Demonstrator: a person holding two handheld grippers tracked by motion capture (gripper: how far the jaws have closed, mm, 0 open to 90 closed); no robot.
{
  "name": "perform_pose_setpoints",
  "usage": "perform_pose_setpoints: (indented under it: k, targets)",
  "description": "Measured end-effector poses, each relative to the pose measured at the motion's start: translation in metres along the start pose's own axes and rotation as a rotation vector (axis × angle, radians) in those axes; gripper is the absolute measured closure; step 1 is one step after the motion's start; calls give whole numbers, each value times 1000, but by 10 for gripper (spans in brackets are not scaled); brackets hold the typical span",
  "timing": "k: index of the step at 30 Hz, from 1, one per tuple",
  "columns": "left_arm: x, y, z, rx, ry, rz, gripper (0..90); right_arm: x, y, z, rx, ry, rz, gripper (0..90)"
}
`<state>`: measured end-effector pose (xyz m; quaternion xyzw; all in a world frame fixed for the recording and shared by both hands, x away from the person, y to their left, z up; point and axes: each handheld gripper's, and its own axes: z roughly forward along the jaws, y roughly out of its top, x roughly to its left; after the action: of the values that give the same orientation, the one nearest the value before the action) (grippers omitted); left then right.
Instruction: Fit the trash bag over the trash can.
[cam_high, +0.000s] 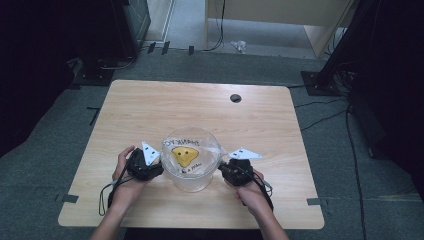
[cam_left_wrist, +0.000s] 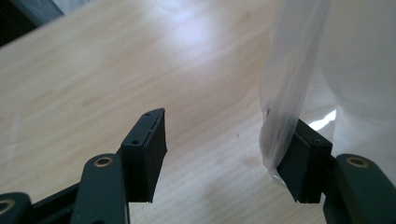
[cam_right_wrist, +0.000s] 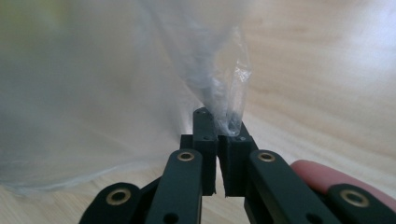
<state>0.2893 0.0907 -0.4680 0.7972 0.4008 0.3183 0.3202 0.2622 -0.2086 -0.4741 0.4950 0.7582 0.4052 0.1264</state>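
I have a clear plastic bag (cam_high: 191, 162) standing puffed up on the table (cam_high: 150, 110), close to the near edge and about midway between its left and right edges. It has a yellow print on its face and some lettering that I can't read from the high view.

My right gripper (cam_right_wrist: 217, 135) is clenched on a twisted bit of the bag's film at its right side; in the right gripper view the plastic rises crumpled from between the closed jaws. I judge that this pinch is there to anchor one side, so the bag can be pulled wide or lifted.

My left gripper (cam_left_wrist: 224, 154) is released, its jaws standing apart. A fold of the film hangs against the inner face of one jaw, while the other jaw stands clear of it over bare wood. It is placed, I think, to take the opposite side, but nothing is pinched yet.

As for room, the far half of the table is bare apart from a small dark hole (cam_high: 235, 98) near the far edge. Both hands sit near the near edge, so there is little space to draw back toward me, but plenty forward and to either side.
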Motion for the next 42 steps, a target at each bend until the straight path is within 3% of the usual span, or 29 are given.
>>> perform_pose_setpoints:
  k: [5,8,11,12,16,18,20,23,29,34,42]
  targets:
    - [0,5,0,-32,9,-4,383,0,-10,7,50,14,-2,882]
    - [-2,3,10,-11,-5,15,428,3,-10,4,62,28,-26,885]
    - [2,-3,23,41,-47,-41,452,7,-9,-7,40,48,-54,883]
    - [2,-5,26,71,-50,-11,437,7,-7,-11,29,50,-62,881]
    - [0,-9,30,87,-65,-23,429,4,-2,-24,-3,52,-65,850]
    - [2,-9,29,97,-64,-11,423,2,-1,-26,-16,51,-60,790]
    - [2,-9,28,94,-67,-19,413,-1,0,-31,-55,58,-60,670]
    - [4,-10,25,76,-73,-28,395,-5,5,-42,-98,83,-67,578]
    - [10,-13,17,42,-85,-70,389,-6,12,-62,-164,79,-100,477]
    - [15,-12,10,0,-106,-105,389,-4,17,-72,-178,86,-143,370]
    - [16,-11,6,-25,-123,-113,392,-6,24,-85,-199,114,-155,237]
